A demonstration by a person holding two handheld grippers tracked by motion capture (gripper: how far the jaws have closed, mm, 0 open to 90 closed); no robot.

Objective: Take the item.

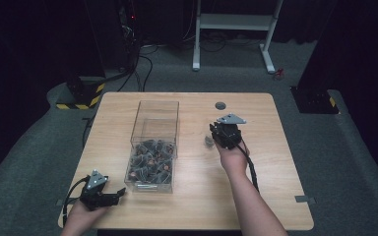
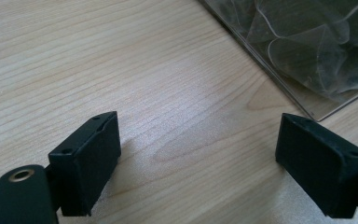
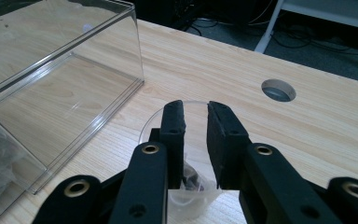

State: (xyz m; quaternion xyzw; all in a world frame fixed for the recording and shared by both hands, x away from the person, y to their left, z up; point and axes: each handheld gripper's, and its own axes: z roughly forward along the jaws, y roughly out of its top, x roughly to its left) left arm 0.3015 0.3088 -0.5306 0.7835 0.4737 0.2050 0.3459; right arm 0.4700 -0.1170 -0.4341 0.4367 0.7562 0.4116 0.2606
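A clear plastic box (image 1: pixel 158 110) stands on the wooden table (image 1: pixel 256 187), its near half piled with several small clear cups holding dark and copper-coloured bits (image 1: pixel 150 162). One such clear cup (image 1: pixel 209 141) sits on the table to the right of the box. My right gripper (image 1: pixel 213 136) hovers right over it. In the right gripper view the cup's rim (image 3: pixel 151 122) curves around the jaws, and the right gripper (image 3: pixel 196 109) shows a narrow gap with nothing pinched. My left gripper (image 1: pixel 115 194) rests near the table's front left, wide open (image 2: pixel 198 158) over bare wood.
The box's near corner (image 2: pixel 307 56) lies just ahead of the left jaws, and its empty far half (image 3: pixel 74 51) lies left of the right jaws. A cable hole (image 1: pixel 220 105) is in the table behind the right gripper. A white desk frame (image 1: pixel 234 22) stands on the floor beyond.
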